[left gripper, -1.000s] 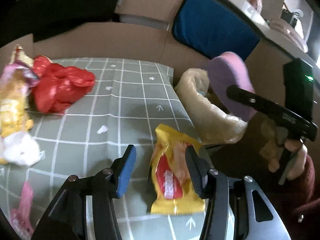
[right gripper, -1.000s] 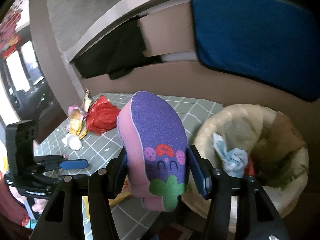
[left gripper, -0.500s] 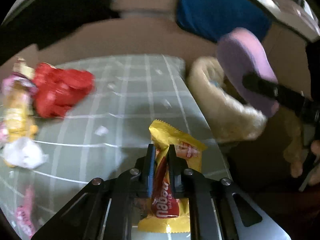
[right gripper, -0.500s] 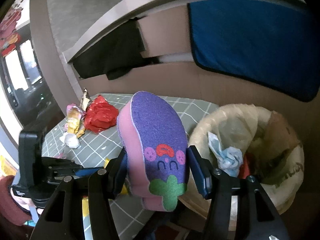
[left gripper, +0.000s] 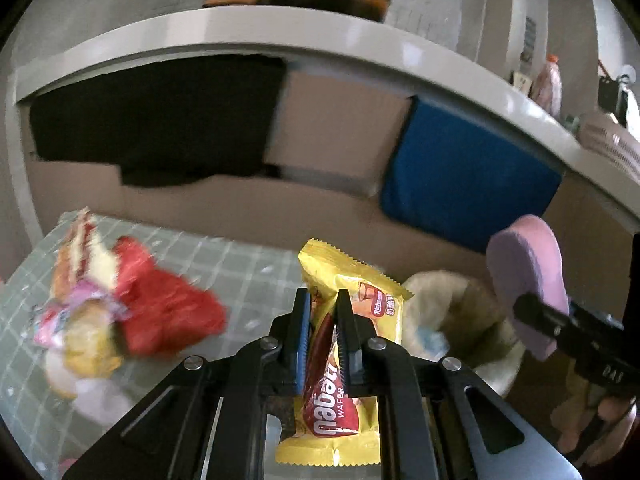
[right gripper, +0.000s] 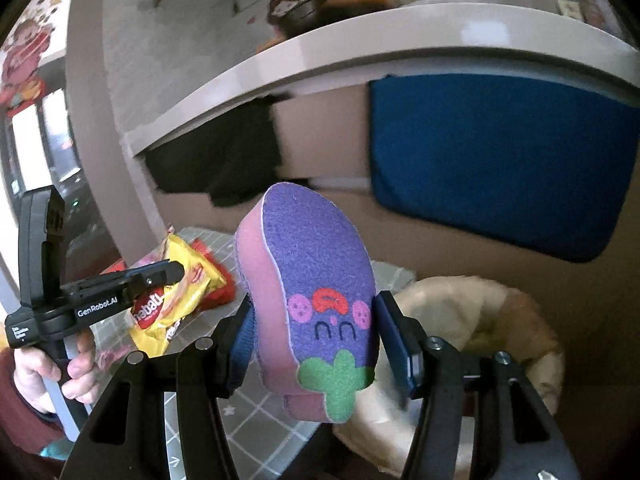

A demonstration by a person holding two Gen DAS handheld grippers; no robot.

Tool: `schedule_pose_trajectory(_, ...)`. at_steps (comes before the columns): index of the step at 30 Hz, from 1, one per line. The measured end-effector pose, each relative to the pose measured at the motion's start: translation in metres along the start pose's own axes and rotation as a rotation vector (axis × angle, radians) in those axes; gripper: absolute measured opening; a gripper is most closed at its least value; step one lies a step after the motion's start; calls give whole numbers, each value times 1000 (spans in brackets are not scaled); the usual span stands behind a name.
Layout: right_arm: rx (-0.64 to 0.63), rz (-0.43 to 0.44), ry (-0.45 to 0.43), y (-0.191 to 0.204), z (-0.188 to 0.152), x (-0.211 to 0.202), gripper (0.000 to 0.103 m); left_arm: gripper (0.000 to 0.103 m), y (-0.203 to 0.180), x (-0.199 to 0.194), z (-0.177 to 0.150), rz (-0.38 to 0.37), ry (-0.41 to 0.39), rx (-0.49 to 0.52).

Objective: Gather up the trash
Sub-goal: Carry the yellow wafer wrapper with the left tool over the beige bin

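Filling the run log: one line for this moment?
left gripper: shut on yellow wafer wrapper | right gripper: holds purple sponge | bin: ahead

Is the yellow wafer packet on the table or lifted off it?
Lifted: the left gripper is shut on the wafer packet, which hangs clear of the table.

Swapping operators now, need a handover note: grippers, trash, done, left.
Left gripper: shut on the yellow wafer wrapper, held above the table.
Right gripper: holding the purple sponge beside the lined bin.
Done: wrapper picked; bin already has some trash.
Left: drop the wrapper in the bin; then the red wrapper and the pile of small wrappers on the table.
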State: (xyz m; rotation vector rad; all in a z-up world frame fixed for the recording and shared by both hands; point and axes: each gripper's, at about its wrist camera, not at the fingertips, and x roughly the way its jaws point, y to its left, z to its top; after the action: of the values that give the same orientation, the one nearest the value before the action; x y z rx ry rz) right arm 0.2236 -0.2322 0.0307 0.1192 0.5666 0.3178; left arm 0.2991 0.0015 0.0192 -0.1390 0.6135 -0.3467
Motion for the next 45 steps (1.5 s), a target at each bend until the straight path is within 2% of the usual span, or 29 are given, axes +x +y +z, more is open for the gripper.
schedule_pose_trajectory(5,36,-75,-45,-30,7,-22,54,13,-45,18,8,-78,-8,35)
schedule_pose_trajectory(9,82,-131,-59,-60,9,-29,54,13,-74,40,4,-124,32,52)
schedule_pose_trajectory(15,161,-129,-32,-88,3,-21,55,13,-99,67,3,-178,58,82)
schedule_pose_trajectory(41,219,-134,20,-117,-8,15,55,13,-99,110,0,-254,129,26)
schedule_pose_trajectory(42,225,-140,20,-119,-8,16,55,15,-98,111,0,-265,134,24)
schedule_pose_trajectory(44,247,-145,7,-124,-10,16,58,29,-94,118,0,-304,161,10)
schedule_pose_trajectory(45,265,-149,6,-128,-11,17,59,41,-91,122,0,-326,179,-5)
